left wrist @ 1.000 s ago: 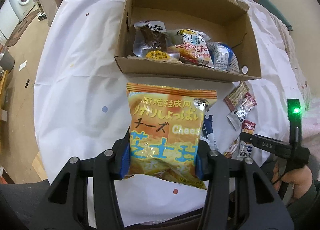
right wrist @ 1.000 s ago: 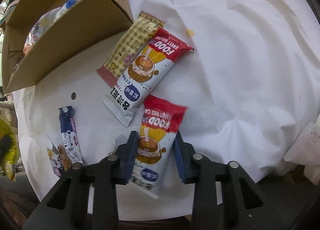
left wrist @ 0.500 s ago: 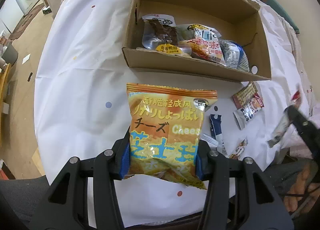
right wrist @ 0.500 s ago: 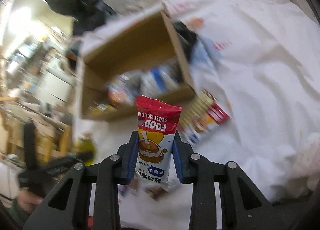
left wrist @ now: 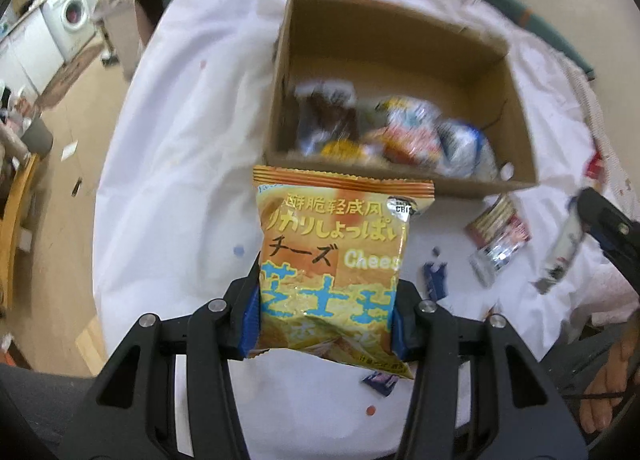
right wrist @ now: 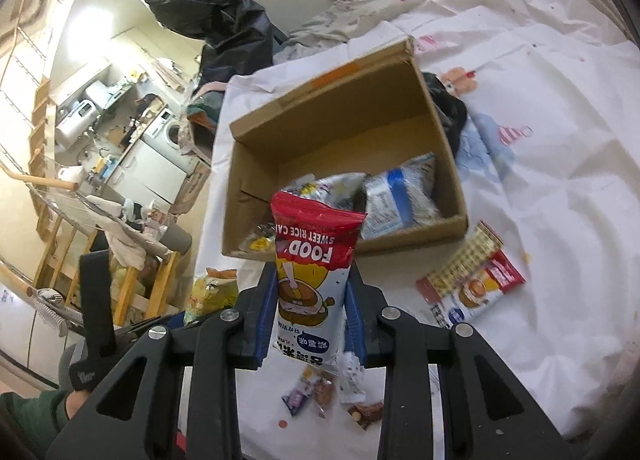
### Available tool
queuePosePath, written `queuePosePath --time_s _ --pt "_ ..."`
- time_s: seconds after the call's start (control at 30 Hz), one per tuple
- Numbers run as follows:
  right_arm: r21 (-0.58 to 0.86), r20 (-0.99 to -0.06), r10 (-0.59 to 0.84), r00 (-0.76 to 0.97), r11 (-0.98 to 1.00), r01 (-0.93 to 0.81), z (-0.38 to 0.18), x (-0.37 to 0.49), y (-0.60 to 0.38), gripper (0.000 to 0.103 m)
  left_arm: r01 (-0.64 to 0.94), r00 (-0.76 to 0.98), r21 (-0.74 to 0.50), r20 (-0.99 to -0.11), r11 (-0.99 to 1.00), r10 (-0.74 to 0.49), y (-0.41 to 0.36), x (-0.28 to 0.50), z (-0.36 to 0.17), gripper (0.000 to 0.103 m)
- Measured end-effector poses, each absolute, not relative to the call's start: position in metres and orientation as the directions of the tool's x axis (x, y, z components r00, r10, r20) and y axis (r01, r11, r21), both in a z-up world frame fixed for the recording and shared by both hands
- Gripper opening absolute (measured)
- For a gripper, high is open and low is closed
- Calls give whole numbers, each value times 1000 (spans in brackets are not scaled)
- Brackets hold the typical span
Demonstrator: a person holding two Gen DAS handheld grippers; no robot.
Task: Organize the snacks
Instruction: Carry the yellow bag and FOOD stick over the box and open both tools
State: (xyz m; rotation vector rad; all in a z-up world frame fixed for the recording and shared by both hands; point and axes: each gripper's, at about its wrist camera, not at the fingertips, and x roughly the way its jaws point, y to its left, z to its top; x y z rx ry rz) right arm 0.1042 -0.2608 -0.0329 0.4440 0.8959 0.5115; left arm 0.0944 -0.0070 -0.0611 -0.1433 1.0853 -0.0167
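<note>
Both grippers carry a snack, aimed at the cardboard box.

Nearest, the left gripper (left wrist: 325, 320) pinches the lower sides of a yellow cheese chip bag (left wrist: 336, 260), leaving its top free to tip forward. The right gripper (right wrist: 308, 314) clamps a red-topped sweet rice cake packet (right wrist: 310, 280) by its lower half, likely for the same reason. Small candies (right wrist: 320, 394) and two flat packets (right wrist: 470, 286) lie unsorted on the white sheet (right wrist: 560, 140). Beyond, the cardboard box (right wrist: 454, 226) stands open-topped, several bagged snacks (right wrist: 400, 196) crowded against its near wall.
</note>
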Motion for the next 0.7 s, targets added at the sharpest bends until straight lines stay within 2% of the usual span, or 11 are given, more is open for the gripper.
queuePosePath --time_s 0.1,0.3,0.7 --pt "557 -595 594 541 790 -255 -23 108 -259 33 -9 518 -153 -846 988 -126 -15 90 -48 46" --pt "557 -543 593 595 784 -273 -3 126 -266 33 -2 564 -158 -816 987 -130 -17 101 -25 46" --pt "500 -550 545 633 822 -273 5 194 -272 33 -19 595 -122 -799 992 -87 -6 169 5 46"
